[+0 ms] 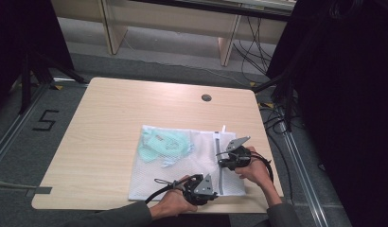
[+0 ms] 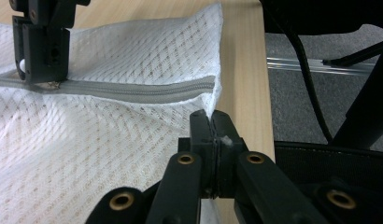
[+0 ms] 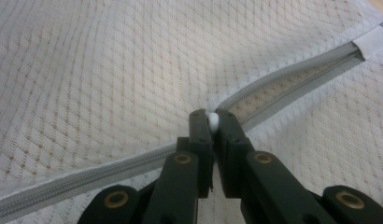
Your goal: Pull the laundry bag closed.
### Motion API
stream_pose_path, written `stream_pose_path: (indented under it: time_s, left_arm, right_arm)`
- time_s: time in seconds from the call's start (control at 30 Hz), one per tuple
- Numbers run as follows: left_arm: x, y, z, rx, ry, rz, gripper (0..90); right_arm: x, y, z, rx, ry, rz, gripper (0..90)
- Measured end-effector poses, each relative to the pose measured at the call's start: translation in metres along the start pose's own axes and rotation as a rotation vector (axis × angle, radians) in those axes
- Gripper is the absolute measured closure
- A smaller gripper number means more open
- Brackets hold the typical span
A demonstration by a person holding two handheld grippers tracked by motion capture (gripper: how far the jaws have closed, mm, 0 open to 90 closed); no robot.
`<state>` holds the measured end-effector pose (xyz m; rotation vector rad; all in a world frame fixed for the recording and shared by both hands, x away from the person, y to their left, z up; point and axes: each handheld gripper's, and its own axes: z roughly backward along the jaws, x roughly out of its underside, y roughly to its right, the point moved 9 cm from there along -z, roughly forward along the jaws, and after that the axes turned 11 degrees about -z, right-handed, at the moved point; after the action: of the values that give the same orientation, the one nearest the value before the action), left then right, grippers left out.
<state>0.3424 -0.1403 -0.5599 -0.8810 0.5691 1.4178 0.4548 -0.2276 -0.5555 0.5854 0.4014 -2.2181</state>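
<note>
A white mesh laundry bag (image 1: 182,165) lies flat on the wooden table (image 1: 111,123), with a pale green garment (image 1: 163,144) inside it. Its grey zipper (image 1: 219,177) runs along the bag's right side. My right gripper (image 1: 222,161) is shut on the white zipper pull (image 3: 212,122). From the pull the zipper (image 3: 87,179) looks closed on one side and parted towards its tabbed end (image 3: 369,43). My left gripper (image 1: 215,194) is shut on the bag's near corner (image 2: 212,114), by the zipper's closed end (image 2: 199,86). In the left gripper view the right gripper (image 2: 40,77) sits on the zipper.
The bag's right edge is close to the table's right edge (image 1: 270,156), and its near edge close to the front edge. A round cable grommet (image 1: 206,98) sits at the back. Cables (image 1: 277,123) trail on the floor to the right.
</note>
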Motion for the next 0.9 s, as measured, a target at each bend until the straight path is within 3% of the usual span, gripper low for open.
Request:
stream_pose_path:
  time_s: [0.07, 0.1, 0.17, 0.3, 0.37, 0.6, 0.7, 0.73, 0.83, 0.87, 0.9]
  left_arm:
    - [-0.001, 0.000, 0.000, -0.003, 0.005, 0.005, 89.0]
    - [-0.001, 0.000, 0.000, -0.003, 0.005, 0.009, 89.0]
    - [-0.001, 0.001, 0.000, -0.003, 0.009, 0.031, 89.0]
    - [-0.003, 0.001, 0.002, -0.007, 0.019, 0.045, 89.0]
    - [-0.001, 0.001, 0.003, -0.008, 0.006, 0.029, 89.0]
    - [-0.002, 0.006, 0.001, 0.008, 0.013, 0.040, 89.0]
    - [-0.001, 0.006, 0.001, 0.009, 0.007, 0.025, 89.0]
    - [-0.001, 0.006, 0.000, 0.012, 0.007, 0.041, 89.0]
    - [-0.001, 0.007, 0.000, 0.017, 0.005, 0.041, 89.0]
    - [-0.001, 0.008, 0.000, 0.017, 0.004, 0.039, 89.0]
    - [-0.001, 0.008, 0.000, 0.021, 0.000, 0.038, 88.9]
  right_arm:
    - [0.000, 0.002, 0.002, 0.010, -0.015, 0.011, 86.4]
    - [-0.002, 0.002, 0.000, 0.005, 0.012, 0.004, 86.5]
    - [-0.002, 0.002, 0.000, 0.003, 0.008, 0.016, 86.5]
    - [-0.002, 0.003, -0.001, 0.006, 0.003, 0.002, 86.5]
    - [-0.002, 0.004, -0.001, 0.001, 0.002, 0.016, 86.5]
    - [-0.003, 0.010, -0.002, 0.018, 0.007, -0.003, 86.5]
    - [-0.005, 0.014, -0.001, 0.023, 0.025, -0.014, 86.5]
    - [-0.004, 0.013, 0.000, 0.013, 0.017, -0.023, 86.5]
    - [-0.008, 0.017, -0.001, 0.026, 0.018, 0.016, 86.5]
    - [-0.008, 0.016, -0.002, 0.033, 0.020, -0.017, 86.5]
    - [-0.009, 0.019, -0.002, 0.037, 0.020, -0.007, 86.5]
